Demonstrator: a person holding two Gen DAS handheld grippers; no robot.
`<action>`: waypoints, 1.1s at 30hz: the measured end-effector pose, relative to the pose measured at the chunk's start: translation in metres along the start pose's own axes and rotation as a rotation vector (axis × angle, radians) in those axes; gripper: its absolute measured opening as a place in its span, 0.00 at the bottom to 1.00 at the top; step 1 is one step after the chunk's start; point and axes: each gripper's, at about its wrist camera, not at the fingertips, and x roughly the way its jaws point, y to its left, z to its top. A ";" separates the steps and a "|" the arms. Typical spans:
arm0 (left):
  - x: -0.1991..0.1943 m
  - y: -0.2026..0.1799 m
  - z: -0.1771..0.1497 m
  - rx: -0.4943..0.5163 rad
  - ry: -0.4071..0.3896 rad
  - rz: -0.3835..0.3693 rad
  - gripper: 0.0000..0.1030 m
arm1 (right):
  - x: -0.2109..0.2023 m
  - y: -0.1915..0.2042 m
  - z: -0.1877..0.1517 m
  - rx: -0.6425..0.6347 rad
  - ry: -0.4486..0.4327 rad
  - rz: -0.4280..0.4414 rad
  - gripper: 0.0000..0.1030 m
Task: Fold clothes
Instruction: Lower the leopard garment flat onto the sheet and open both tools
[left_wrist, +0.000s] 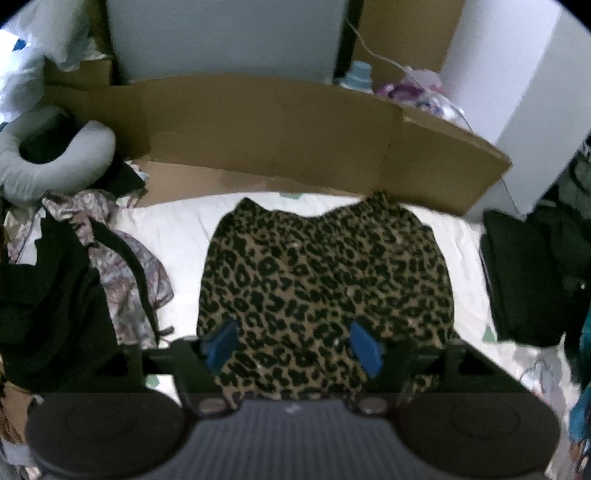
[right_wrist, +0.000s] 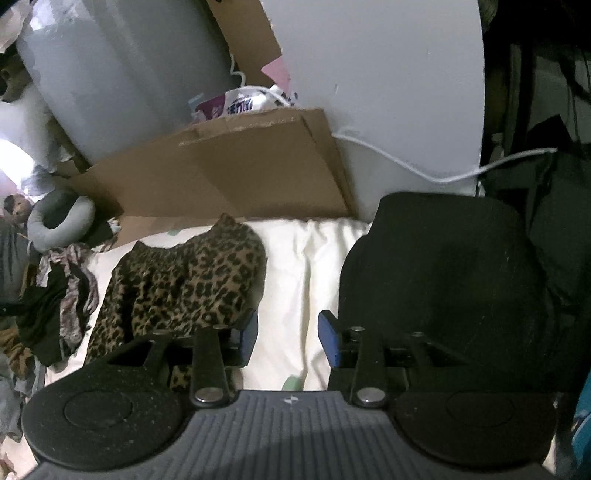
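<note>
A folded leopard-print fabric garment (left_wrist: 325, 277), tan with black spots, lies flat on a white bed sheet (left_wrist: 177, 236), roughly in the middle of the bed. In the right wrist view the same garment (right_wrist: 184, 280) sits left of centre, with bare sheet (right_wrist: 295, 266) to its right.

The left hand-held gripper (left_wrist: 293, 349) hangs above the near edge of the garment, its blue-padded fingers (left_wrist: 221, 345) spread wide apart; the leopard cloth shows between them, but the pads do not press on it, so the gripper is released. The right hand-held gripper (right_wrist: 286, 338) is also released: its blue pads (right_wrist: 328, 341) stand apart over bare white sheet, just beside the garment's right edge, with nothing between them.

A flattened brown cardboard sheet (left_wrist: 280, 125) stands along the far side of the bed. To the left lies a heap of unfolded dark and floral-patterned clothes (left_wrist: 74, 280), with a grey U-shaped neck pillow (left_wrist: 48, 158) behind it. On the right side of the bed rests a stack of black folded clothing (right_wrist: 439, 280), near the right gripper. A white cable (right_wrist: 424, 170) runs across the pale wall behind it.
</note>
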 end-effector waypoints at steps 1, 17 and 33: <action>0.001 -0.004 -0.003 0.024 0.004 0.005 0.74 | 0.000 0.000 -0.006 0.006 0.001 0.001 0.43; 0.060 -0.061 -0.049 0.214 0.118 -0.110 0.74 | 0.061 0.028 -0.084 0.041 0.078 0.077 0.43; 0.117 -0.102 -0.079 0.286 0.203 -0.208 0.75 | 0.154 0.045 -0.106 0.119 0.194 0.161 0.43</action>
